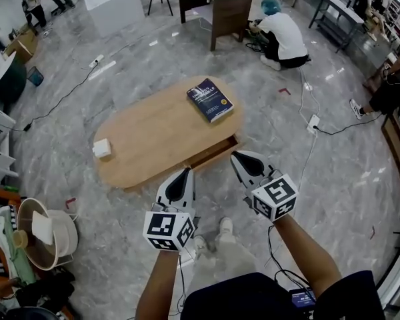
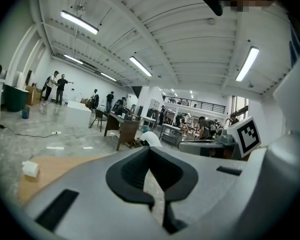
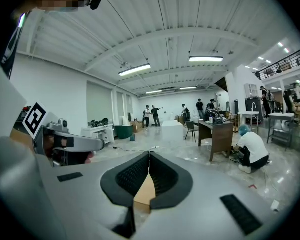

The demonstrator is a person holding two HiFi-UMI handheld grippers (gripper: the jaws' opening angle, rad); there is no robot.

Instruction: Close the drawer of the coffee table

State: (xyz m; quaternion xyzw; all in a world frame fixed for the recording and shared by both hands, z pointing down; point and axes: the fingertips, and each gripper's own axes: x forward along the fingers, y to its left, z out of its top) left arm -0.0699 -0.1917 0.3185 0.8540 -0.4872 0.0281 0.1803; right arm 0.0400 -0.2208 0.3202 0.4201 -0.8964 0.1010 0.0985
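The drawer (image 1: 213, 151) stands partly open on the desk's (image 1: 147, 139) near side. My left claw (image 1: 185, 172) and right claw (image 1: 236, 156) hover near it, both pinched together and empty. I judge this the approach; next, press the front and push it flush.

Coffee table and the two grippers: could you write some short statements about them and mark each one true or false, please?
1. The drawer of the coffee table is partly open. True.
2. A blue book lies on the tabletop. True.
3. The small white box lies on the floor. False: it lies on the tabletop, near its left end in the head view.
4. The left gripper grips the book. False: its jaws are together on nothing, away from the book.
5. The right gripper is wide open. False: its jaws are together as well, and empty.
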